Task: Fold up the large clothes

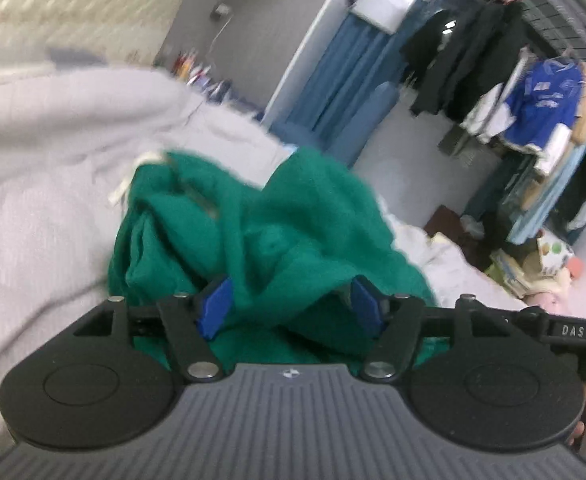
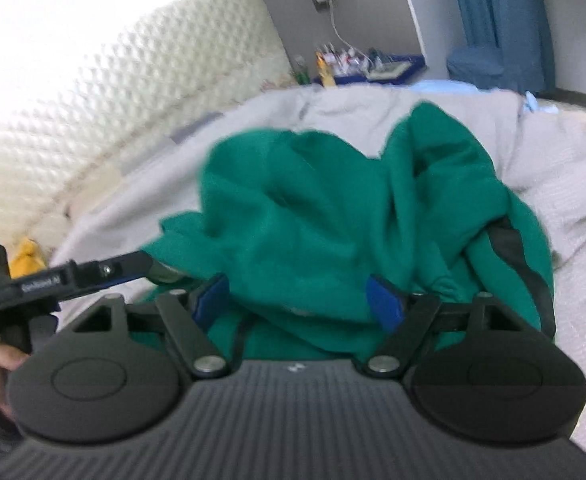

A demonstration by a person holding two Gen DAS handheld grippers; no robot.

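While the green garment (image 1: 269, 232) is lying crumpled on the bed (image 1: 45, 184), cloth is bulging between the spread jaws of the left gripper (image 1: 291, 304) and right gripper (image 2: 299, 300), ungripped; several bunched layers are likely being risked in one bite, spoiling the fold.

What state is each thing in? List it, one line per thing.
green garment: crumpled in a heap on the bed, not folded.
left gripper: open, green fabric bunched between its blue pads.
right gripper: open, green fabric between its pads too.
grey bedspread: spread over the bed, wrinkled.
hanging clothes: on a rack beyond the bed.
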